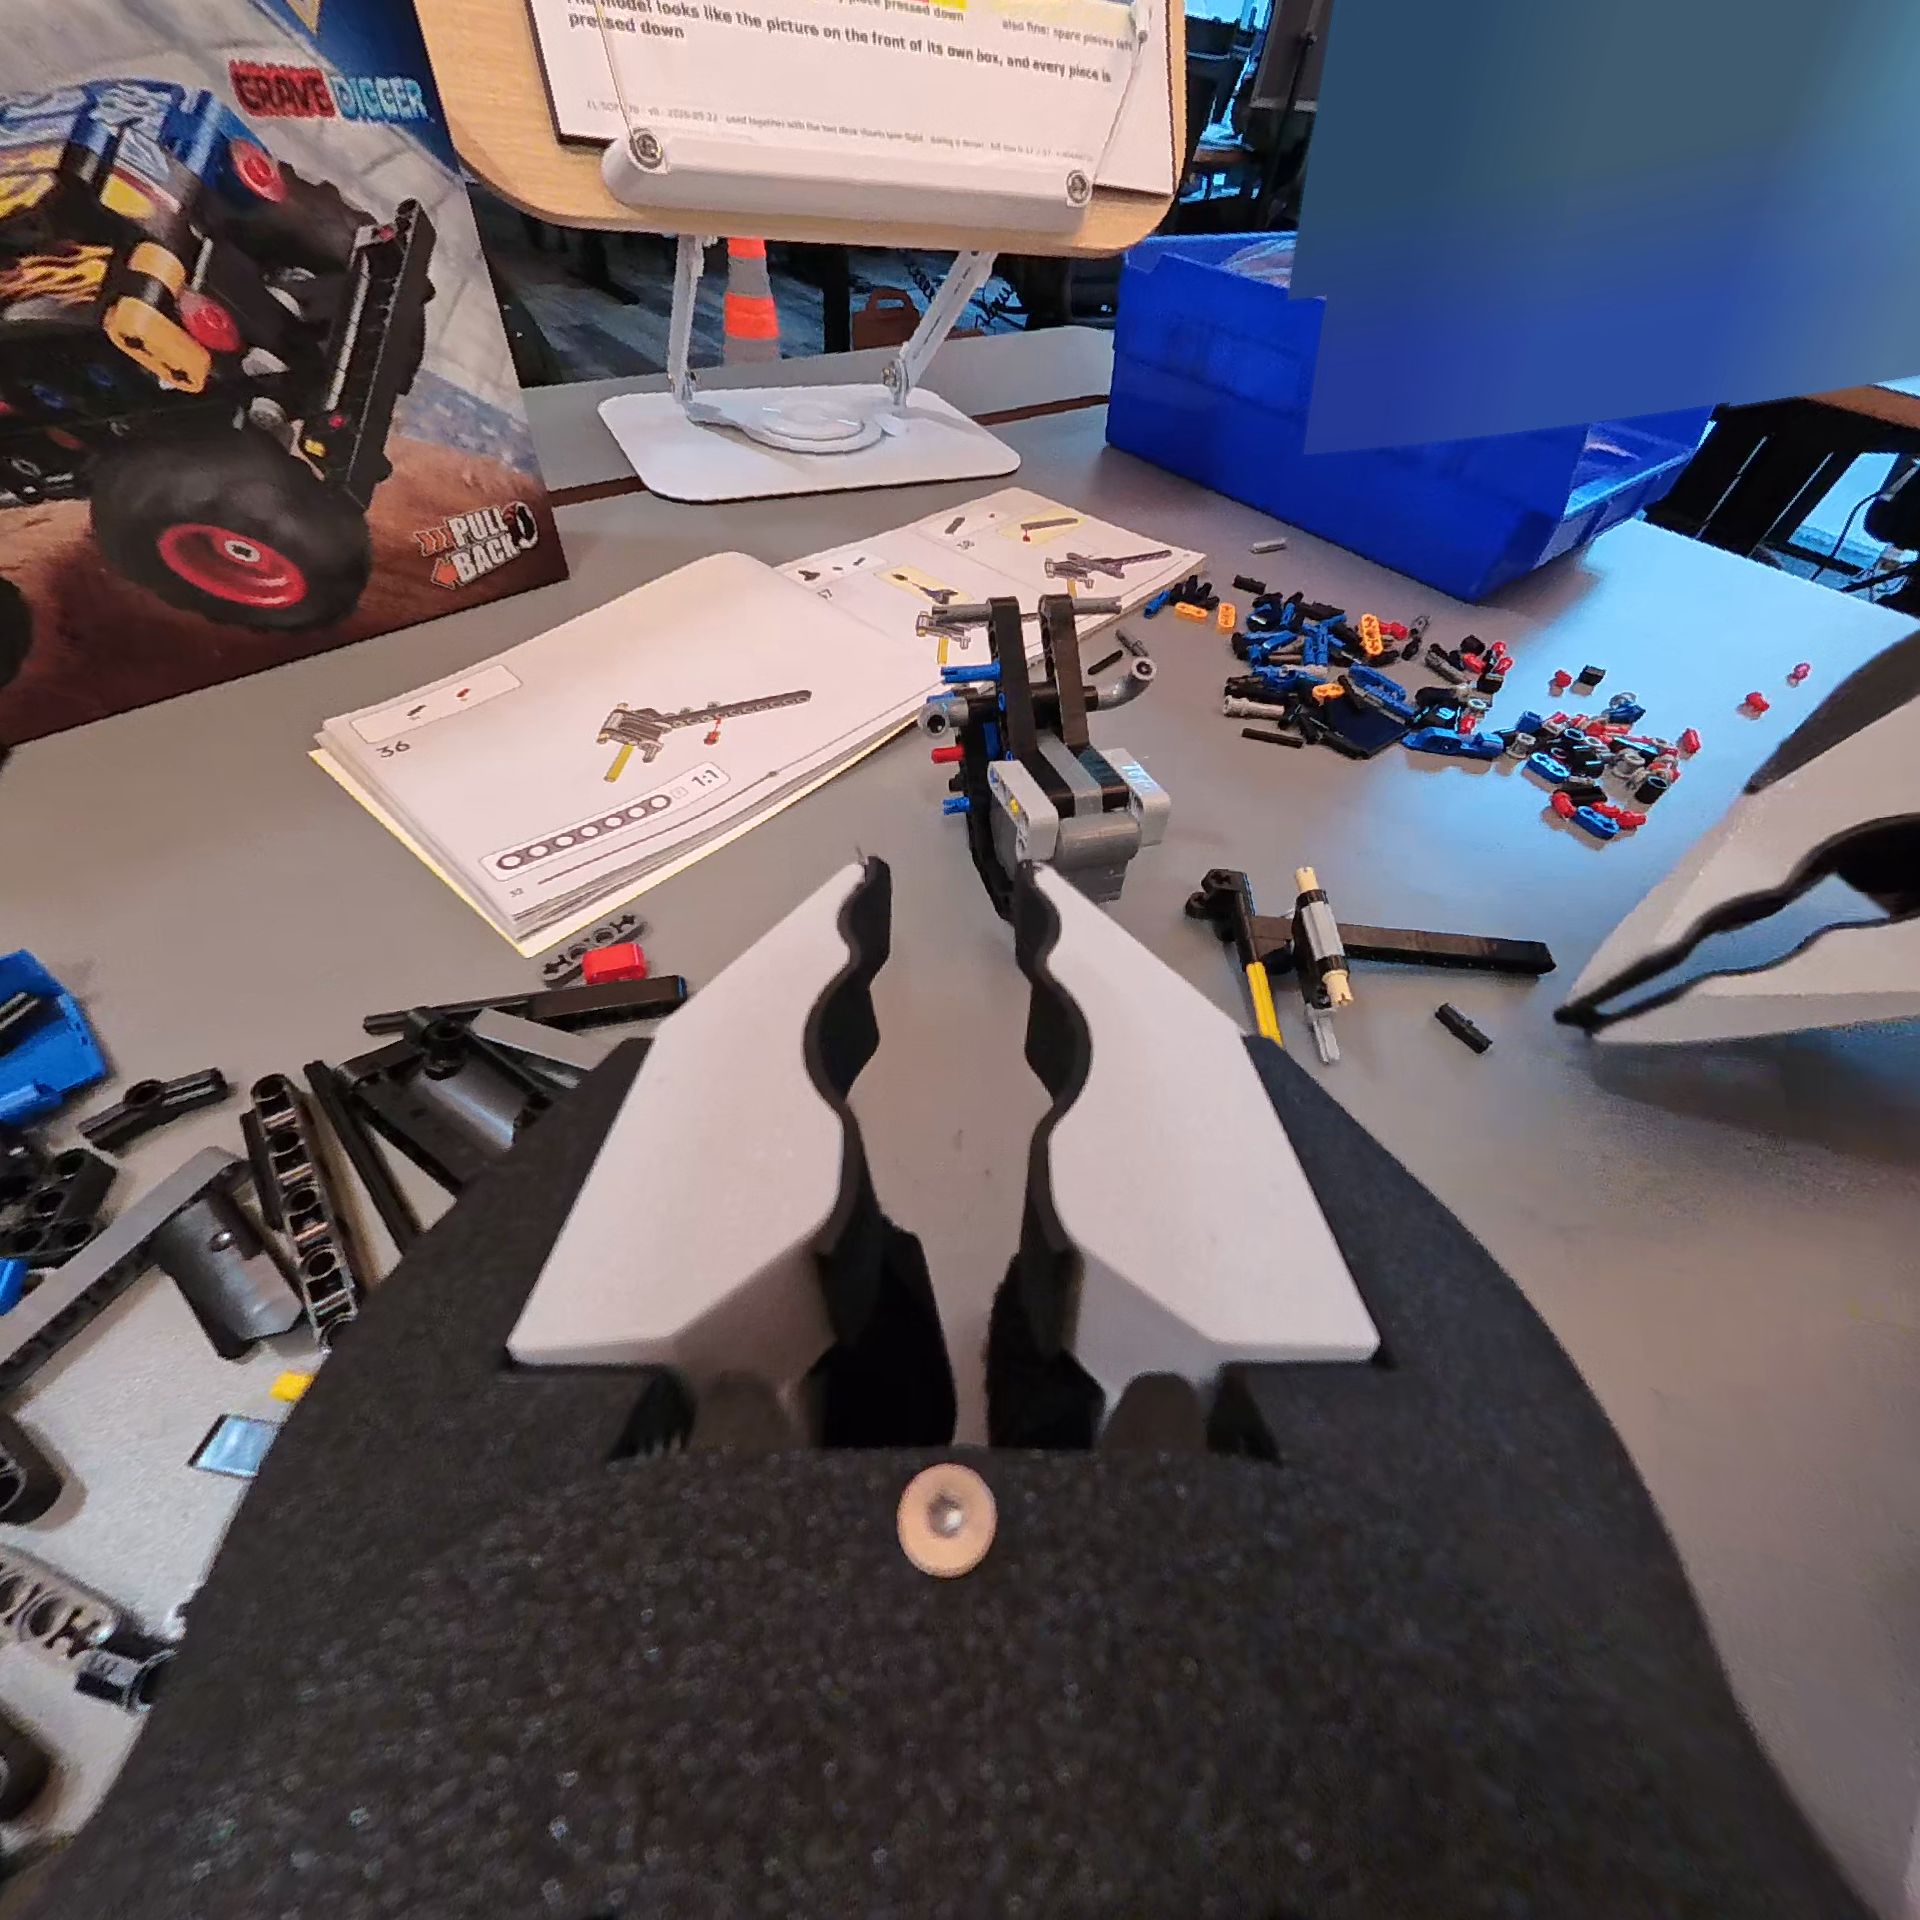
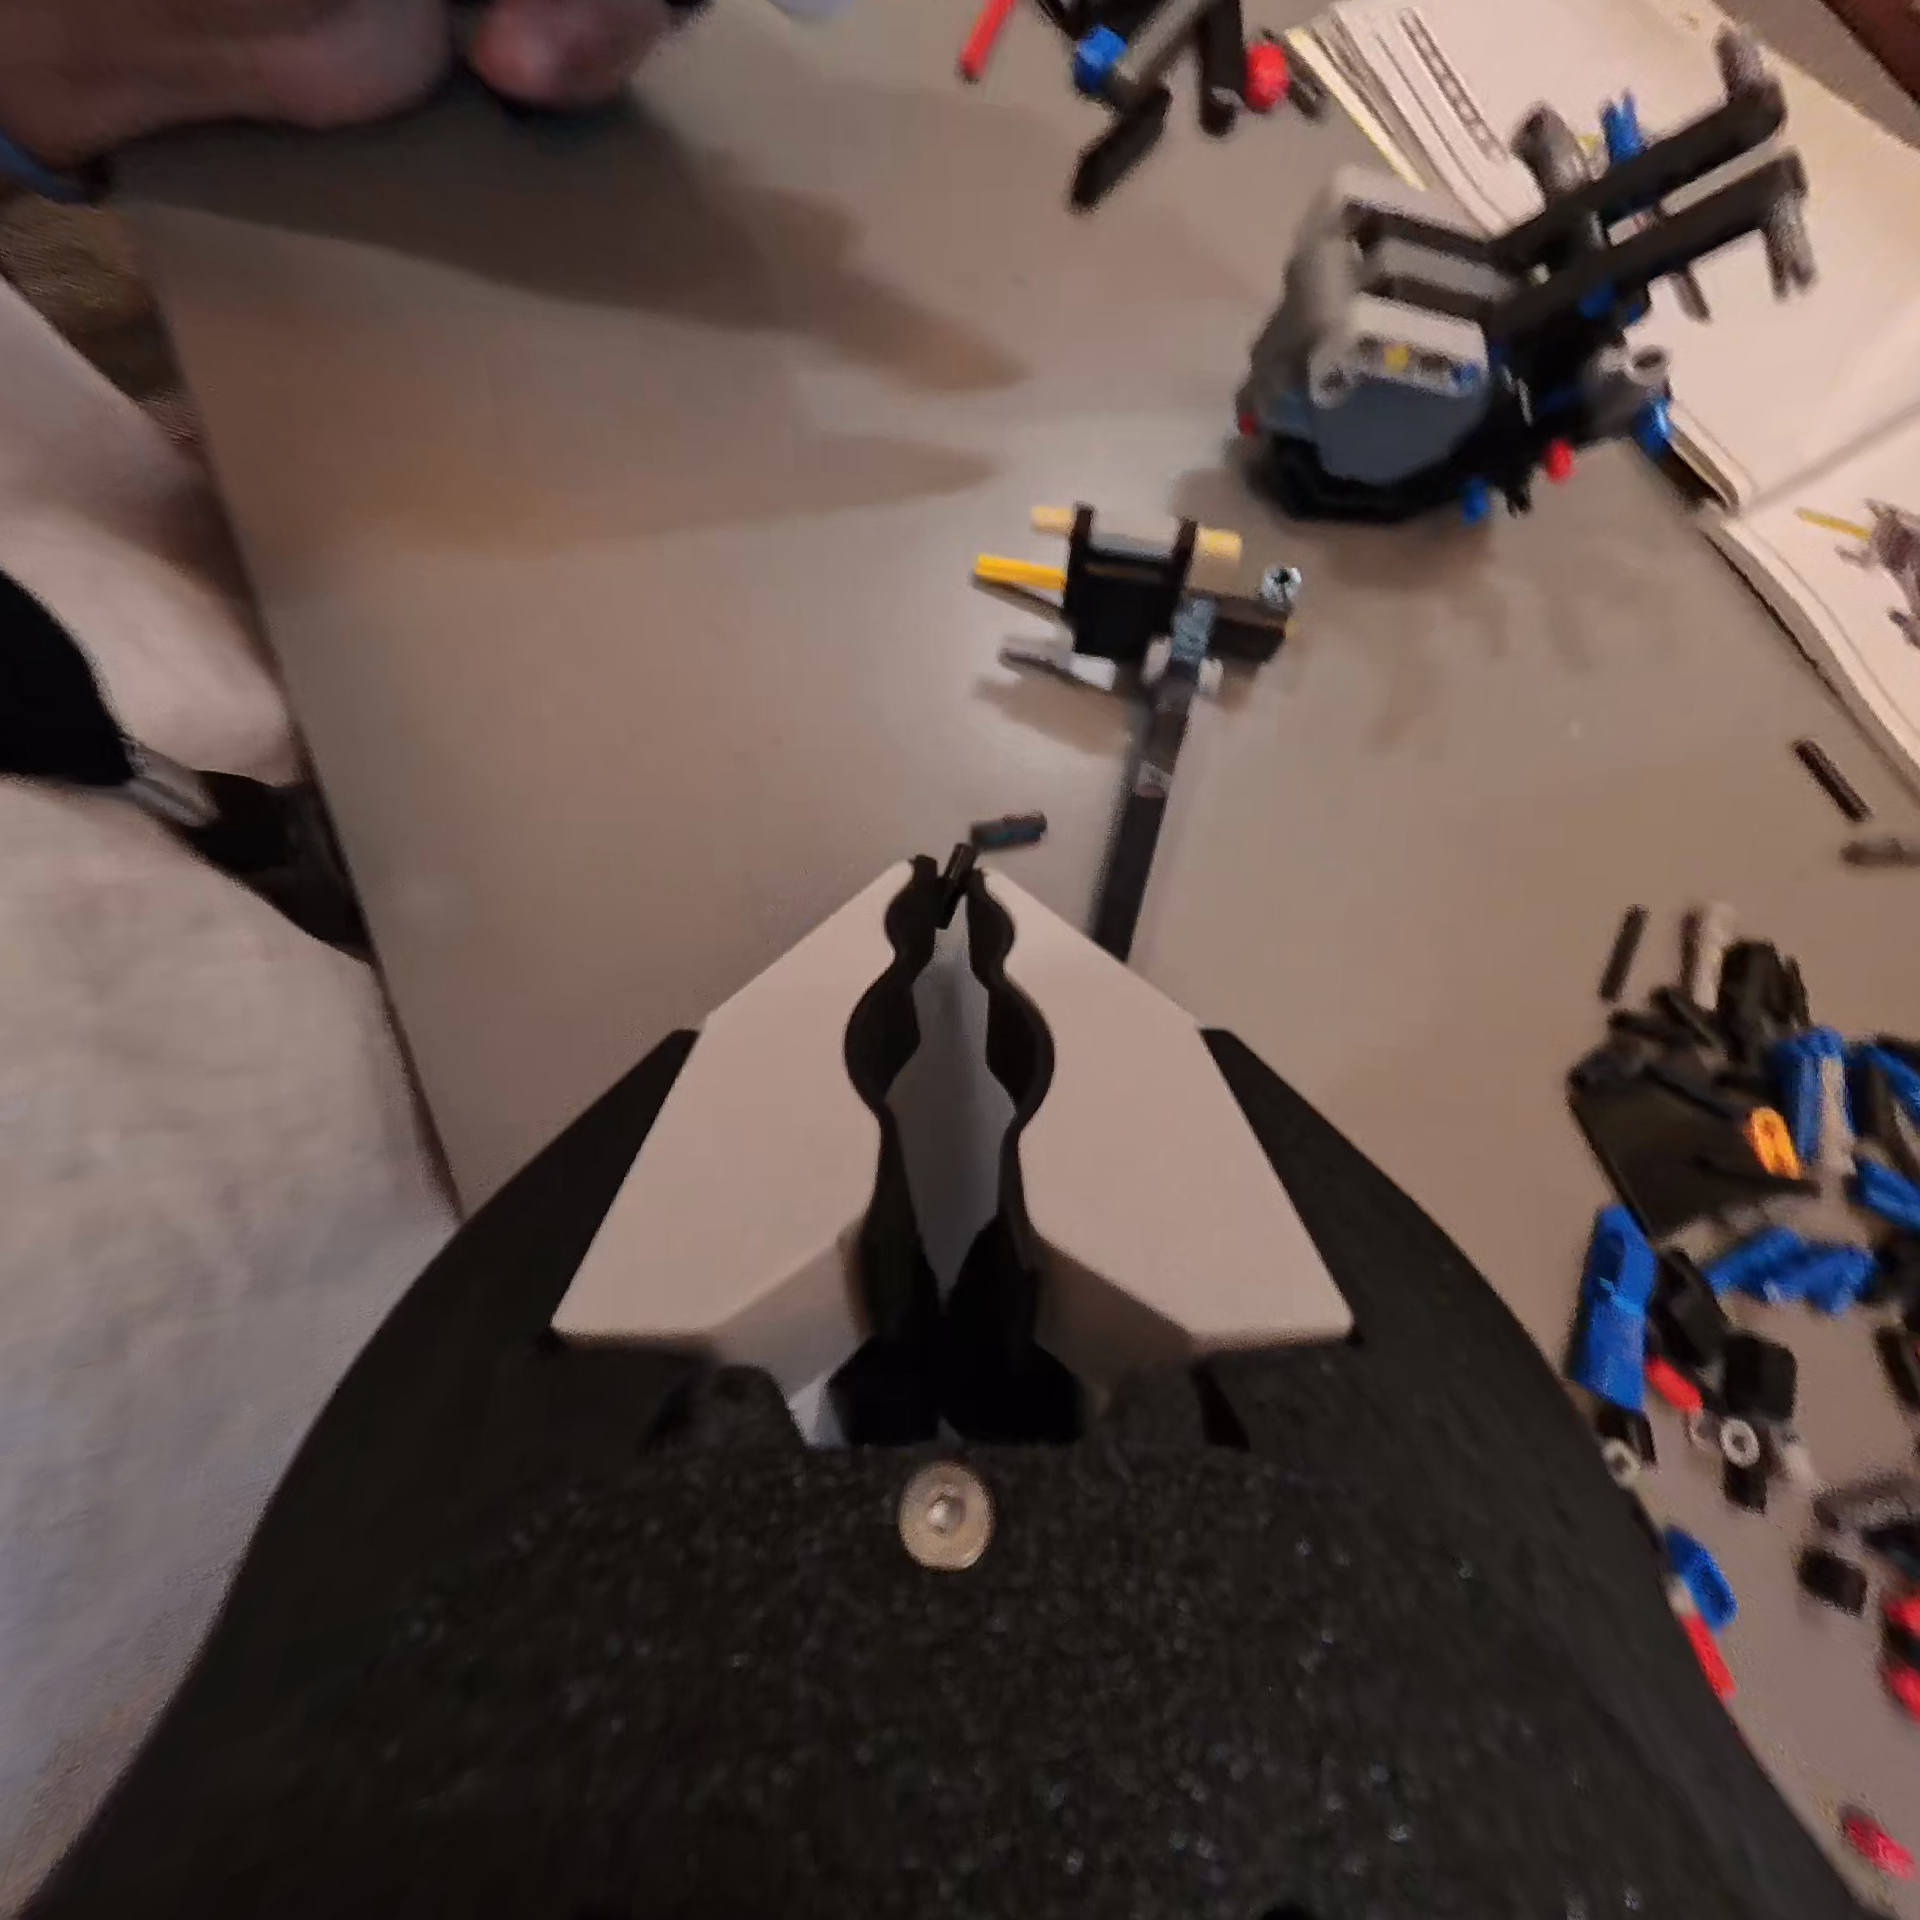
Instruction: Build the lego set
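Observation:
A partly built model [image 1: 1049,748], with a grey motor block and black beams with blue pins, stands on the grey table just beyond my left gripper [image 1: 951,883], which is open and empty. The model also shows in the right wrist view [image 2: 1496,353]. A small sub-assembly [image 1: 1340,951] of a long black beam, a yellow axle and a tan pin lies to its right, and appears ahead of my right gripper [image 2: 1143,623]. My right gripper [image 2: 948,883] is shut on a small black pin [image 2: 953,878], above the table. It shows at the right edge of the left wrist view [image 1: 1579,1013]. Another black pin [image 2: 1008,829] lies just beyond.
The open instruction booklet [image 1: 623,748] lies left of the model, with the set box [image 1: 229,343] behind it. A document stand [image 1: 810,436] and a blue bin [image 1: 1382,468] stand at the back. Small loose parts [image 1: 1455,707] lie right, larger black and blue parts [image 1: 260,1174] left. Left tips to right tips: about 20 cm.

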The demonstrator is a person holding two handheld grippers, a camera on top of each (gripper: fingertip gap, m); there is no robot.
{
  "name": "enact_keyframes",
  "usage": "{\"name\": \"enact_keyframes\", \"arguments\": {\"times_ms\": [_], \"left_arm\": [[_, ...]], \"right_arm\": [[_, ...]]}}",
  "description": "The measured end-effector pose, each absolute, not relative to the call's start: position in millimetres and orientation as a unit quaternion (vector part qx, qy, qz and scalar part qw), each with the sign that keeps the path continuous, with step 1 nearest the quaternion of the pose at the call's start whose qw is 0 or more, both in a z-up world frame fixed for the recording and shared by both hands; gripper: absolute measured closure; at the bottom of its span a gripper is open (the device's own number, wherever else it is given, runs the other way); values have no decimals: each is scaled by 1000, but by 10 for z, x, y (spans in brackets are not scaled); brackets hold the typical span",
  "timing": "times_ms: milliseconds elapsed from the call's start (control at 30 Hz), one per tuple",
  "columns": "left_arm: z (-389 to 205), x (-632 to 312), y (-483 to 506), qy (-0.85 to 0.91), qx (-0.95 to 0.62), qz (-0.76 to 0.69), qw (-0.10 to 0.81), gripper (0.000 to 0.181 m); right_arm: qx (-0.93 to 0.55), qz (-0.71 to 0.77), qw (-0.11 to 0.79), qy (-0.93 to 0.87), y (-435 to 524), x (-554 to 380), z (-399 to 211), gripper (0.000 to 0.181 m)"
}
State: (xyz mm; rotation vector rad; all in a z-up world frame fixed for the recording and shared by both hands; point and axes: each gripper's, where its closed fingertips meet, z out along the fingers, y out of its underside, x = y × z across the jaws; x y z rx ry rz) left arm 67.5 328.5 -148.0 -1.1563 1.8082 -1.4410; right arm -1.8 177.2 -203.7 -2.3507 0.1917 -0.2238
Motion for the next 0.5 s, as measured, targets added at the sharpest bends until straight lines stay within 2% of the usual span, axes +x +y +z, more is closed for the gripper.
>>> {"name": "enact_keyframes", "arguments": {"times_ms": [333,500], "left_arm": [[-1480,664,3271,677,-423,-531,285,160],[-1479,662,3269,677,-422,-530,287,160]], "right_arm": [[-917,-131,361,104,1704,70,-2196,176],[-897,-132,399,134,1633,78,-2057,162]]}}
